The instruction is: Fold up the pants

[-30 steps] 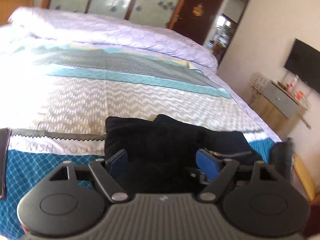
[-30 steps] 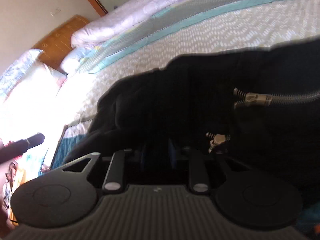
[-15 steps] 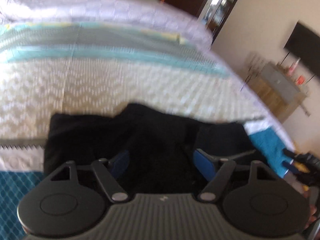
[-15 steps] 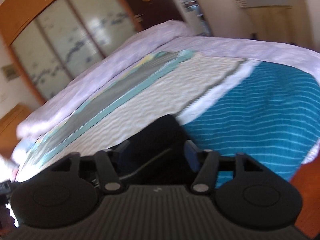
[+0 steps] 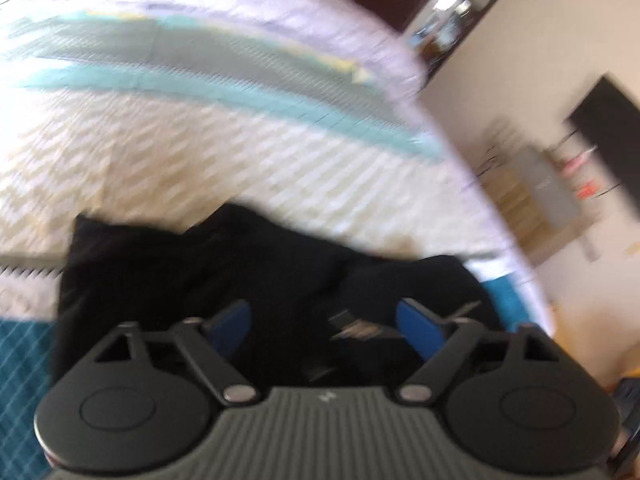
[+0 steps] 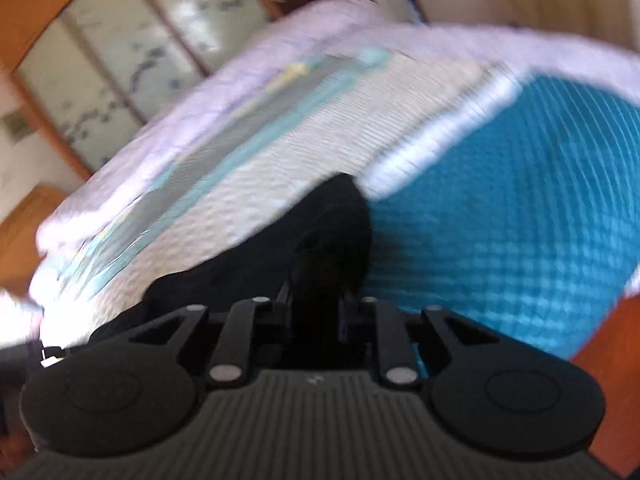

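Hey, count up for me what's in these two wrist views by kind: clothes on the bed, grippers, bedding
Black pants: 1
Grippers: 2, the left gripper opening over the pants, the right gripper closing on a fold of them
Patterned bedspread: 1
Lilac quilt: 1
Total: 5

We count one pair of black pants (image 5: 224, 272) at six o'clock on one patterned bedspread (image 5: 208, 152), one dark wall screen (image 5: 612, 128) at three o'clock, and two grippers.
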